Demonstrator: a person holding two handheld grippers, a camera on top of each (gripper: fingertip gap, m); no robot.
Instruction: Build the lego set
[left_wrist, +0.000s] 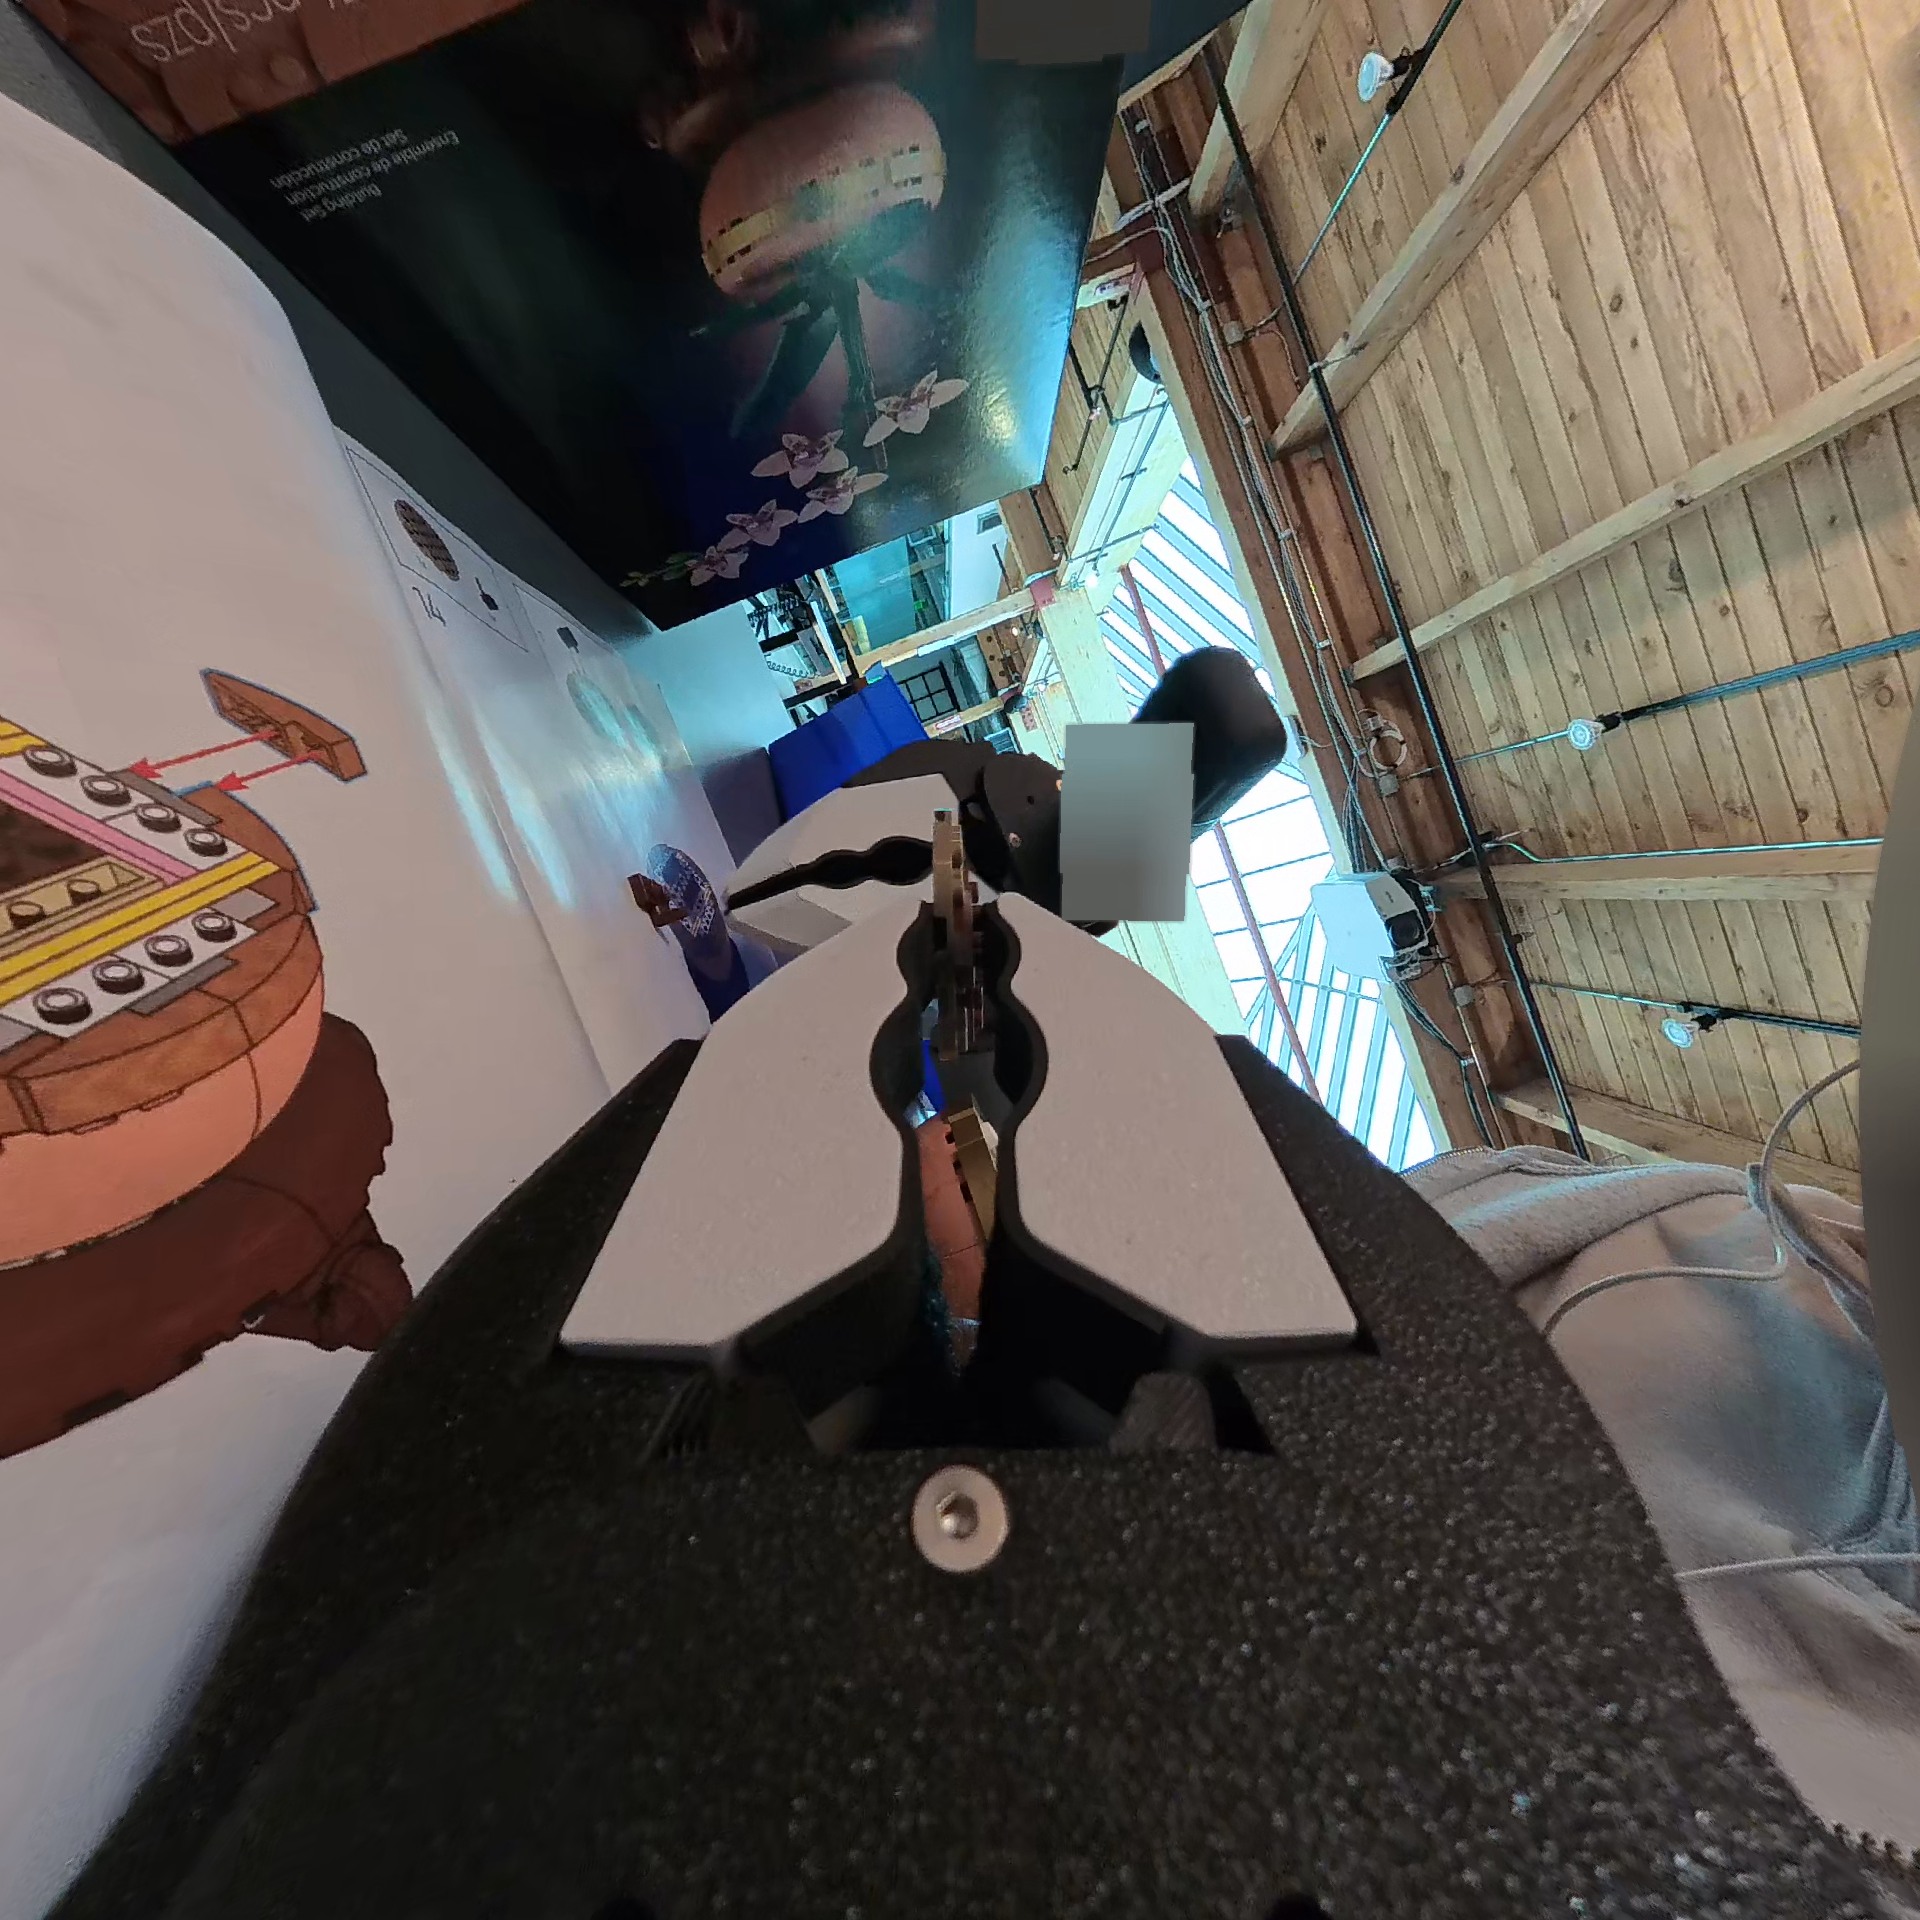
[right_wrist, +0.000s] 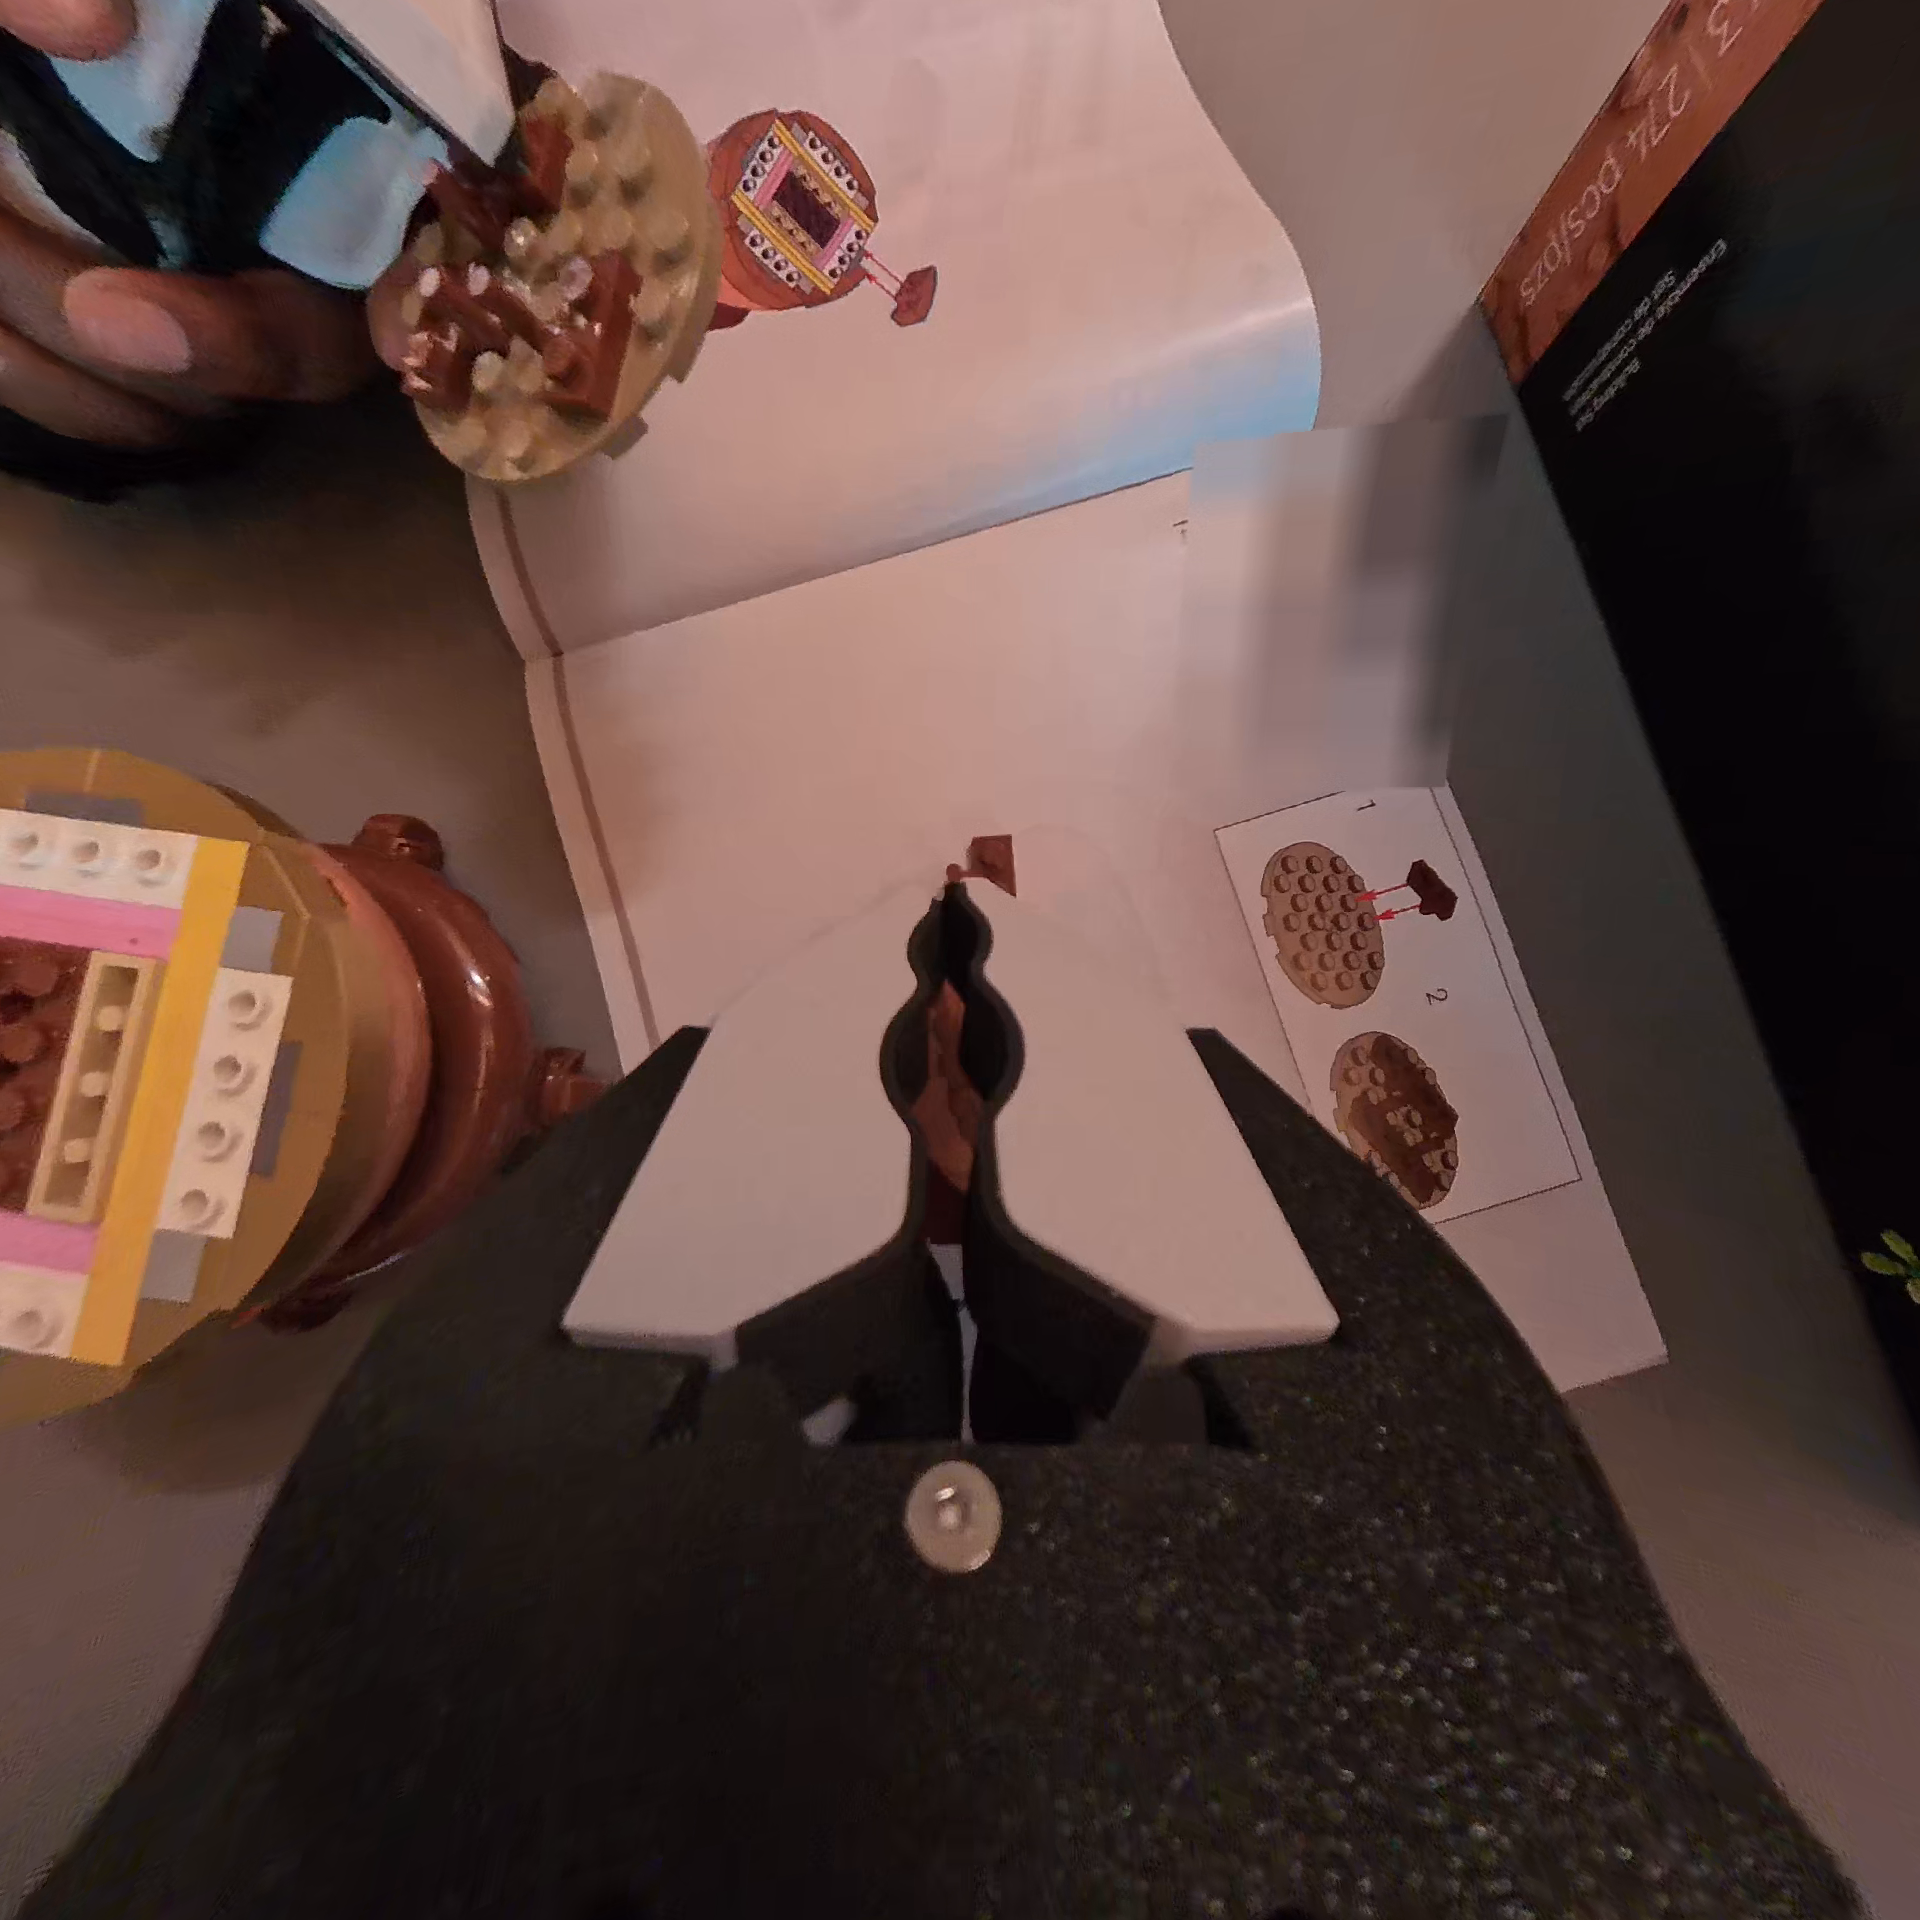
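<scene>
Left hand-held gripper (left_wrist: 958, 914) tipped sideways, clamped on round tan studded plate (right_wrist: 582, 281) above open instruction booklet (right_wrist: 935, 727); right hand-held gripper (right_wrist: 951, 914) angled downward, pinching small brown piece (right_wrist: 951, 1101)

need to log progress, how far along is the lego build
Done: the brown pot stands on the table, colored bricks filling its top. In hand: the left gripper holds the tan round plate, partly covered in brown pieces; the right gripper pinches a brown piece. Left: finishing the plate.

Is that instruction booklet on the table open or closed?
Open. The instruction booklet lies spread flat, two pages showing either side of its centre fold.
</scene>
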